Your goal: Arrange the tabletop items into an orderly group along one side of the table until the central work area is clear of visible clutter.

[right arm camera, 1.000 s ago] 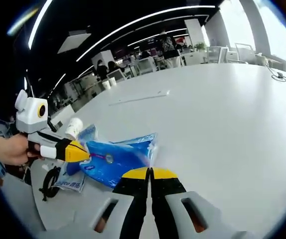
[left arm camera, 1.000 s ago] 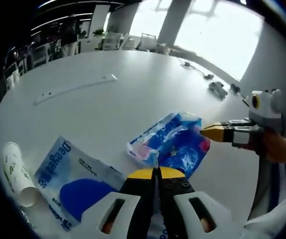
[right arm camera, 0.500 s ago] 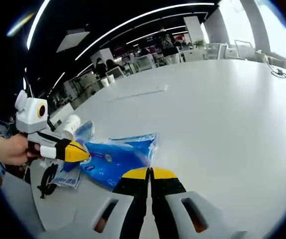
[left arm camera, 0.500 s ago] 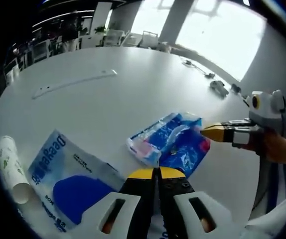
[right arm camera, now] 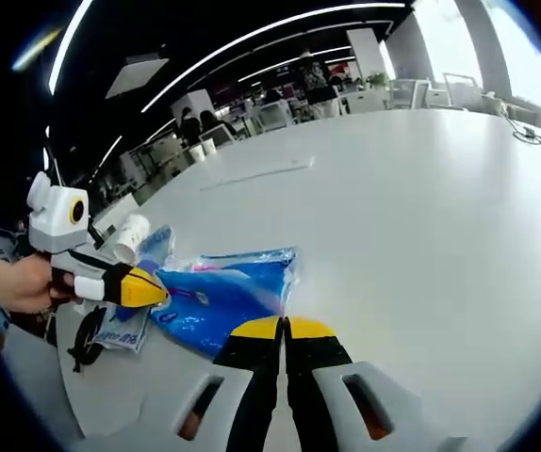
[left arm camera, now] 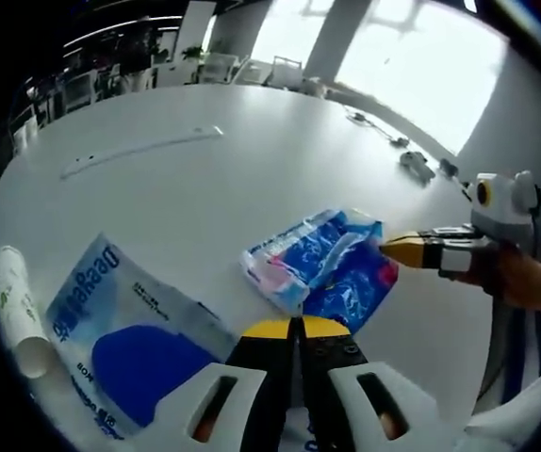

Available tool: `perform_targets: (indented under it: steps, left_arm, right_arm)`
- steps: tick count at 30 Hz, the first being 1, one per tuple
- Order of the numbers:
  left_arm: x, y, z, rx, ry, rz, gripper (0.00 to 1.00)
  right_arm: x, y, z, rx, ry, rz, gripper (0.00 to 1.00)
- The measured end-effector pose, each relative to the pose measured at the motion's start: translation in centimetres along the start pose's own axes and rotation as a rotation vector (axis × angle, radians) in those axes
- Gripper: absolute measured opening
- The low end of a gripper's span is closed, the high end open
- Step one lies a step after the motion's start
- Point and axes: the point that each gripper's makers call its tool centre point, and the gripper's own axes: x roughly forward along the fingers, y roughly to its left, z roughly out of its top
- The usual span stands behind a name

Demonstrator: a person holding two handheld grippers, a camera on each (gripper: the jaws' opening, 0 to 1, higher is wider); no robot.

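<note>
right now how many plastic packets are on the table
2. The blue crinkled packet lies near the table's middle, between the two grippers. The flat white-and-blue packet lies near the table edge, beside the paper cup. More could be hidden beyond these views.

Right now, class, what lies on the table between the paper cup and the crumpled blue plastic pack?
In the left gripper view, a flat white-and-blue pouch lies between the paper cup and the blue plastic pack, on the white table.

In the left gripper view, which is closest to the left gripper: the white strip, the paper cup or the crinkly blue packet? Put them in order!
From the left gripper:
1. Crinkly blue packet, just ahead of the jaws.
2. Paper cup, lying far left at the table edge.
3. White strip, far across the table.
</note>
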Motion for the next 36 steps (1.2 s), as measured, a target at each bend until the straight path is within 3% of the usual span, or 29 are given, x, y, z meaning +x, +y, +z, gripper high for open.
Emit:
perform_targets:
  steps: [16, 19, 23, 30, 36]
  left_arm:
    - [0.1, 0.0, -0.2, -0.024, -0.004, 0.006, 0.0]
    - [0.0, 0.0, -0.1, -0.037, -0.015, 0.006, 0.02]
    - [0.0, 0.0, -0.3, -0.037, -0.007, 0.017, 0.15]
    - [-0.5, -0.1, 1.2, -0.037, -0.073, 0.035, 0.44]
    - [-1.0, 0.0, 1.6, -0.037, -0.088, 0.047, 0.56]
  right_arm:
    - [0.1, -0.4, 0.2, -0.021, 0.0, -0.008, 0.0]
    - [0.2, -0.5, 0.3, -0.033, -0.003, -0.01, 0.05]
    - [0.1, -1.1, 0.4, -0.059, 0.003, -0.048, 0.21]
    - [-0.3, -1.1, 1.6, -0.065, -0.049, -0.055, 0.4]
    - [-0.6, -1.2, 1.9, -0.059, -0.061, -0.076, 0.55]
